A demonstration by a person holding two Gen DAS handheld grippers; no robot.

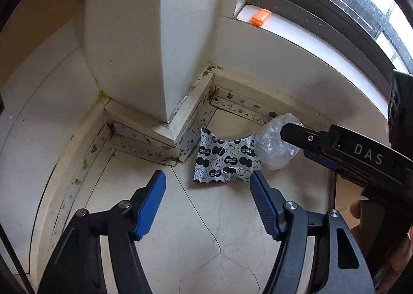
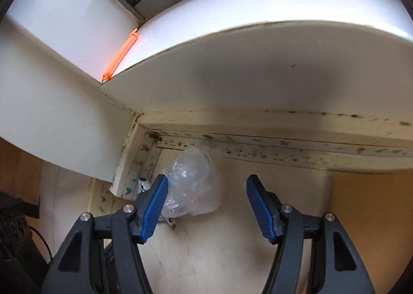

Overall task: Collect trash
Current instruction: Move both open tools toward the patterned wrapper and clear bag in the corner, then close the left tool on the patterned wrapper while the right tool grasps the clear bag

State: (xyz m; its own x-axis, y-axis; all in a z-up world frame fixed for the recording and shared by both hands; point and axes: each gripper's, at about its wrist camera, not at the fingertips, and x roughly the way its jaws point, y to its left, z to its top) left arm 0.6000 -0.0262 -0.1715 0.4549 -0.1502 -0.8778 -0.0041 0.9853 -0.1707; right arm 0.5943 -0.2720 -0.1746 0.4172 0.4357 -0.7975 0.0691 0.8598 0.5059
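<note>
Two pieces of trash are lying on the pale floor tiles (image 1: 211,216) in a corner below a white window sill (image 1: 296,33): a flat wrapper printed with black and white circles (image 1: 224,158), resting just off the foot of a white wall pillar (image 1: 144,43), and a crumpled clear plastic bag (image 2: 196,185) touching the wrapper's right edge.

The left gripper (image 1: 207,185) is hovering with its blue ribbed pads spread wide and nothing between them, tilted down so the wrapper sits just ahead of the tips, apparently lined up for a pinch. The right gripper (image 2: 206,190) is likewise standing open and empty, angled down over the bag, whose bulk is showing between its fingers without either pad visibly pressing it (contact at the left pad is hard to judge).

An orange plastic clip-like piece (image 1: 260,17) is sitting up on the sill, well apart.

Each hand seems assigned its own item, so neither reach should cross the other.
</note>
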